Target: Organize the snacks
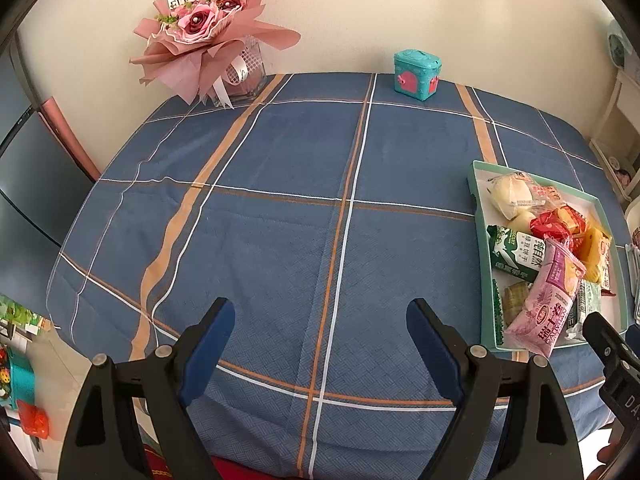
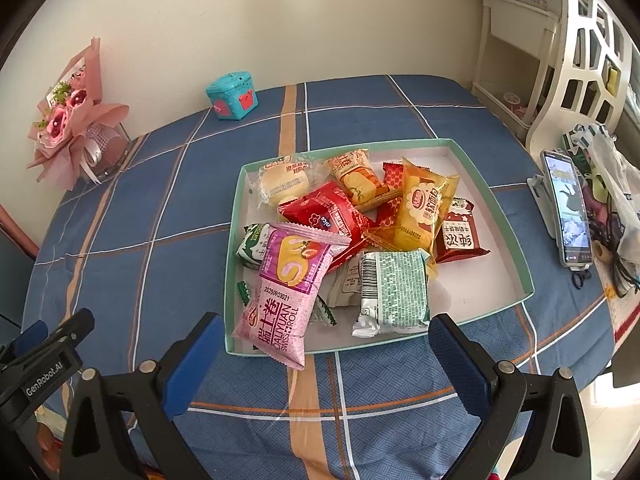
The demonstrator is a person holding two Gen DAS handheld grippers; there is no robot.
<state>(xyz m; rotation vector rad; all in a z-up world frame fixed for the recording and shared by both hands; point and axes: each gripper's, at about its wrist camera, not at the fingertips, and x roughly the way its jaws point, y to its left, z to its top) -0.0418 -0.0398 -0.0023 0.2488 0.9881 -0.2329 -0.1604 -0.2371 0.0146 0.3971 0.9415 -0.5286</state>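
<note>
The snacks sit heaped in a shallow teal tray (image 2: 516,216) on the blue plaid tablecloth (image 1: 280,220), and the right gripper (image 2: 326,338) is the one that faces it squarely. Both of its blue-padded fingers are spread wide with nothing between them, poised just short of the tray's near rim. The left gripper (image 1: 320,320) is likewise released and empty, but it points at bare cloth; from its side the tray lies well off to the right, at the edge of its view.

The packet that matters, I judge, is the pink Swiss roll packet (image 2: 286,292). It lies on top of the pile at the tray's near left corner, its lower end hanging over the rim and out toward the right gripper. Its long axis runs roughly away from that gripper, tilted a little to the right at the far end, so the open fingers would straddle its narrow width without much turning. A green-patterned packet (image 2: 394,290) lies just beside it on the right, and a red packet (image 2: 328,212) is tucked partly beneath its far end; a grasp set too deep might catch either.

A teal toy box (image 1: 417,75) and a pink bouquet (image 1: 204,28) stand by the wall, well apart from the tray.
</note>
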